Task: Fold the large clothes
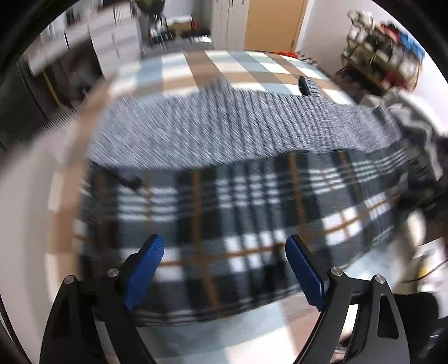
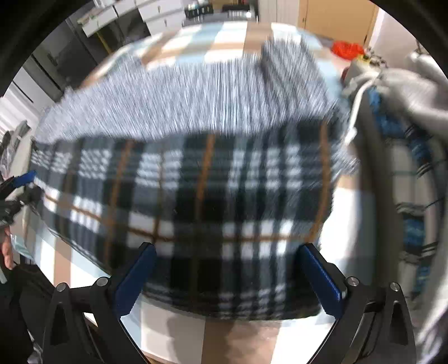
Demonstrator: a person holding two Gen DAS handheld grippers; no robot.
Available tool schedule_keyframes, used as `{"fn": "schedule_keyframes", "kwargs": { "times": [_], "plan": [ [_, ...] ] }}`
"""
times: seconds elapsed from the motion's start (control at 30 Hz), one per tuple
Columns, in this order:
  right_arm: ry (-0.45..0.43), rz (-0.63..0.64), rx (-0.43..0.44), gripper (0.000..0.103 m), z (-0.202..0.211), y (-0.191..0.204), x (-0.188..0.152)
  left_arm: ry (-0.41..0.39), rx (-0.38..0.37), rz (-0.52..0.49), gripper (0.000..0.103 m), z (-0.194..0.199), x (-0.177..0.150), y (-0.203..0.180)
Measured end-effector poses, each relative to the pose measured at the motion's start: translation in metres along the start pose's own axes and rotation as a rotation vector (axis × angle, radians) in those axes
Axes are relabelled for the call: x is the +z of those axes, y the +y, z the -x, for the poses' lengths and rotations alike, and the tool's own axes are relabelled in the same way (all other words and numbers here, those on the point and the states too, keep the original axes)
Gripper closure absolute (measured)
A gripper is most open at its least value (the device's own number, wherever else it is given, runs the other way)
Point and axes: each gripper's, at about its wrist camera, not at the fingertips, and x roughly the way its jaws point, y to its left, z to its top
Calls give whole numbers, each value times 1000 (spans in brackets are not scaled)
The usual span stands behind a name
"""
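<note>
A large plaid garment [image 1: 238, 212], black, white and orange, lies flat on the checked table [image 1: 196, 64]. Its far part shows a grey knit inner side [image 1: 224, 128]. Both views are motion-blurred. My left gripper [image 1: 224, 257] is open and empty just above the garment's near edge. My right gripper [image 2: 226, 268] is open and empty above the same plaid garment [image 2: 210, 201], near its near edge, with the grey knit part [image 2: 196, 98] beyond. The left gripper's blue tip [image 2: 25, 177] shows at the far left of the right wrist view.
A pile of other clothes [image 2: 406, 92] lies at the table's right side, also seen in the left wrist view [image 1: 414, 117]. Shelves with boxes [image 1: 386, 53], drawers [image 1: 117, 47] and a wooden door [image 1: 271, 22] stand behind. A red object [image 2: 347, 49] sits at the far right.
</note>
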Motion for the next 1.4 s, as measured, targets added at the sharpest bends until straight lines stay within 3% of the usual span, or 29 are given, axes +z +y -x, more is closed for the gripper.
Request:
{"fn": "schedule_keyframes", "kwargs": {
  "times": [0.07, 0.17, 0.23, 0.37, 0.47, 0.57, 0.77, 0.83, 0.9, 0.97, 1.13, 1.23, 1.4],
  "plan": [
    [-75, 0, 39, 1, 20, 1, 9, -33, 32, -43, 17, 5, 4, -6],
    [-173, -14, 49, 0, 46, 4, 29, -64, -31, -39, 17, 4, 14, -4],
    [-188, -26, 23, 0, 44, 10, 53, -72, -78, -15, 17, -5, 27, 0],
    [-132, -69, -10, 0, 12, 14, 100, -47, -64, 15, 17, -30, 43, 12],
    [-29, -83, -103, 0, -17, 12, 109, -38, -154, 112, 17, -32, 38, 27],
    [-3, -57, -133, 0, -30, 10, 87, -38, -162, 101, 17, -30, 34, 25],
    [-30, -99, -60, 0, -21, -4, 71, -62, -41, 18, 16, -29, 29, 4],
    [-96, -141, 4, 0, -1, -7, 58, -71, -35, 43, 16, -24, 28, 3],
    [-150, -220, 123, 0, 16, -14, 38, -74, -17, 48, 16, -19, 26, 1],
    [-196, -281, 268, 0, 33, -16, 8, -86, -12, 46, 16, -17, 26, -2],
    [-279, -343, 491, 0, 62, -9, -68, -141, -30, 23, 16, -1, 22, -16],
    [-268, -398, 556, 0, 65, -2, -102, -173, -47, 17, 16, 7, 22, -23],
    [-222, -490, 570, 0, 54, -6, -135, -191, -58, -2, 16, 13, 20, -36]
  ]
}}
